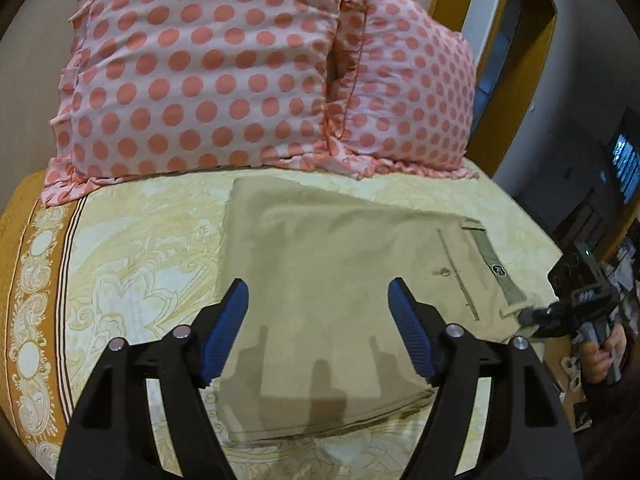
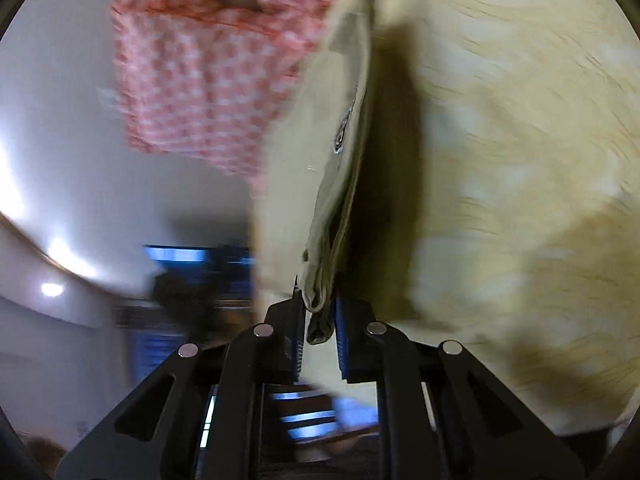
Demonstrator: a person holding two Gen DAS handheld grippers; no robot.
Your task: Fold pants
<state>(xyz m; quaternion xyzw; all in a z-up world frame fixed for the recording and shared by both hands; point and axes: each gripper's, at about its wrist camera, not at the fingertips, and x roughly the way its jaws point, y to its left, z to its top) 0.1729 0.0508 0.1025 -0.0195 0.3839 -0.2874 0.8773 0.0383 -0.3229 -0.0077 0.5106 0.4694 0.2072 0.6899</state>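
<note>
Khaki pants (image 1: 336, 280) lie folded flat on the bed, waistband with label toward the right. My left gripper (image 1: 318, 292) is open and empty, hovering above the near middle of the pants. My right gripper (image 1: 532, 318) is at the pants' right waistband corner. In the right wrist view my right gripper (image 2: 318, 312) is shut on a bunched waistband edge of the pants (image 2: 336, 160); this view is rolled sideways and blurred.
Two pink polka-dot pillows (image 1: 224, 76) stand at the head of the bed behind the pants. The cream and gold patterned bedsheet (image 1: 132, 264) surrounds them. A yellow-framed headboard (image 1: 516, 80) and dark room clutter (image 1: 600, 216) lie to the right, past the bed edge.
</note>
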